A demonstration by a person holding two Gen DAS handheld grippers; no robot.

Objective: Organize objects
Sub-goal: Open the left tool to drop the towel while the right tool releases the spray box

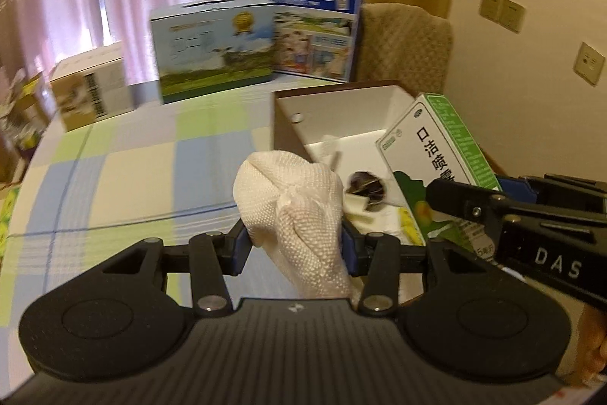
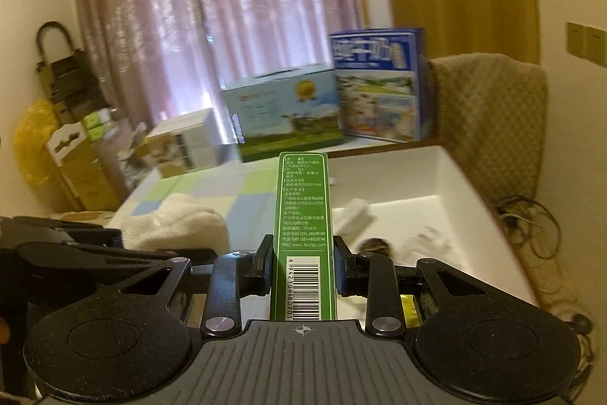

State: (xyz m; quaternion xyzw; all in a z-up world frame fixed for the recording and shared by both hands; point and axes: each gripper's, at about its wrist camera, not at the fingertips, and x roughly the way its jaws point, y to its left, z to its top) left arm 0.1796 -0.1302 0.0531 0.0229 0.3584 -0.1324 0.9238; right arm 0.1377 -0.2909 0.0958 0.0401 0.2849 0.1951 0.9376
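My left gripper point(image 1: 296, 243) is shut on a white woven cloth point(image 1: 299, 200) and holds it above the checked tablecloth, just left of the white open box point(image 1: 341, 105). My right gripper point(image 2: 303, 262) is shut on a green and white medicine carton point(image 2: 303, 215), held upright over the near edge of the white open box point(image 2: 447, 177). In the left wrist view the carton point(image 1: 436, 162) and the right gripper's fingers point(image 1: 466, 204) show at the right, over the box. The cloth point(image 2: 174, 219) shows at the left of the right wrist view.
The white box holds a small dark round item point(image 1: 366, 186), white pieces and a yellow packet point(image 2: 409, 308). Milk cartons point(image 1: 216, 52) point(image 1: 315, 25) and a brown cardboard box point(image 1: 91, 90) stand along the table's far edge. A padded chair point(image 1: 406, 44) stands behind the box.
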